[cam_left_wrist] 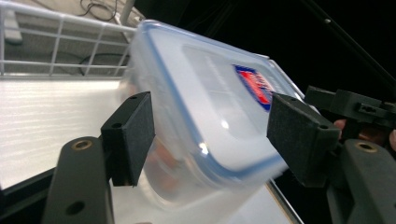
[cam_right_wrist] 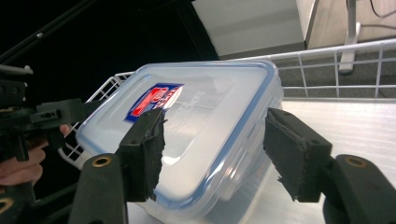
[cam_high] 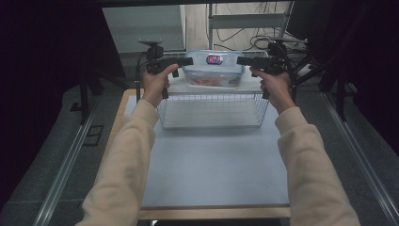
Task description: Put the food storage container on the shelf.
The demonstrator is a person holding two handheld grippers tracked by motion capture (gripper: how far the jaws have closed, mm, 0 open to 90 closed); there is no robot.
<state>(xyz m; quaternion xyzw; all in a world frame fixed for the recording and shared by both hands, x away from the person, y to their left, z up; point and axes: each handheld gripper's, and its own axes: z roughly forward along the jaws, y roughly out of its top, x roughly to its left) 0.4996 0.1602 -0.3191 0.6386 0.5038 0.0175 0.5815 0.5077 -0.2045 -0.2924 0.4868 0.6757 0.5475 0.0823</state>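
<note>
You have the lidded plastic food container (cam_high: 214,69) up at the far rim of the white wire basket (cam_high: 212,111), which stands on the far half of the table (cam_high: 214,174). The box carries a red and blue label on its blue-rimmed lid, and something reddish shows through its clear wall.

Your left claw (cam_high: 188,61) meets it from the left and your right claw (cam_high: 241,60) from the right. In the left gripper view the pads (cam_left_wrist: 130,135) stand wide with the box's end between them, and I judge neither pad to be pressing. In the right gripper view the pads (cam_right_wrist: 145,151) are partly open around the other end, clear of the wall on the right-hand side; whether the other pad touches the lid I cannot tell. Both claws look to have let go.

The risk is in how the box sits. It appears blurred and tilted in both gripper views, so it may not be settled flat on the basket floor. If it rests on the rim wire, it could tip, slide against the far wall or land on its edge.

Draw your claws straight outward. A pad that snags the lid's lip would drag the box sideways or nudge the light basket across the table.
</note>
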